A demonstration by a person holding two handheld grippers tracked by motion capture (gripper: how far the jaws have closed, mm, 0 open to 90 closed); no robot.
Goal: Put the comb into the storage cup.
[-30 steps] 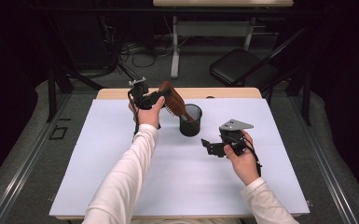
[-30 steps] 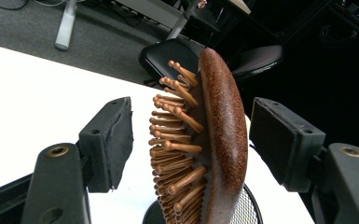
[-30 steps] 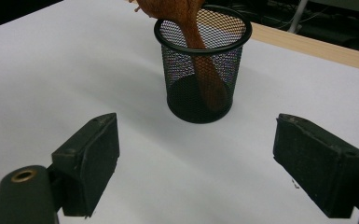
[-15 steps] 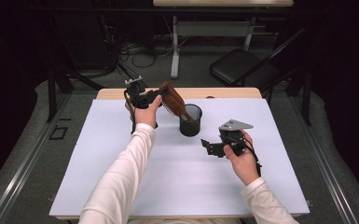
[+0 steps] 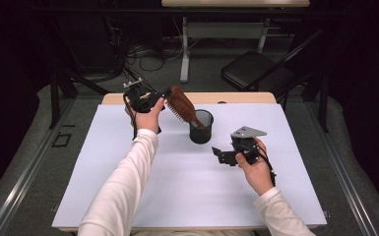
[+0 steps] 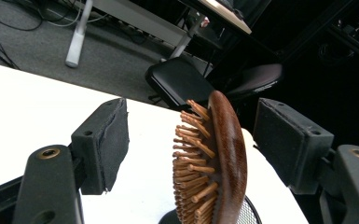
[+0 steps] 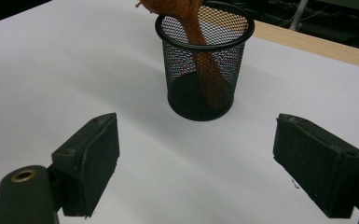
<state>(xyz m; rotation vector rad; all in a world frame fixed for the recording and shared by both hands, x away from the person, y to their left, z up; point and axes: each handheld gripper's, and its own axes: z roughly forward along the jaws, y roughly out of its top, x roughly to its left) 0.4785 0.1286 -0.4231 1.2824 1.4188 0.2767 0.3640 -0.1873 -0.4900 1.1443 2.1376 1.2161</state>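
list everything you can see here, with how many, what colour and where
hairbrush: 1, brown wood, handle down in the cup, head leaning out toward the left gripper
cup: 1, black mesh, upright on the sheet
sheet: 1, white, covering the table
table: 1, light wood, edge showing at the far side
chair: 1, black, on the floor behind the table
left gripper: 1, black, jaws open around the hairbrush head, pads clear of it, having just opened
right gripper: 1, black, jaws open, nothing between them, short of the cup
sleeves: 2, white, coming in from the near edge
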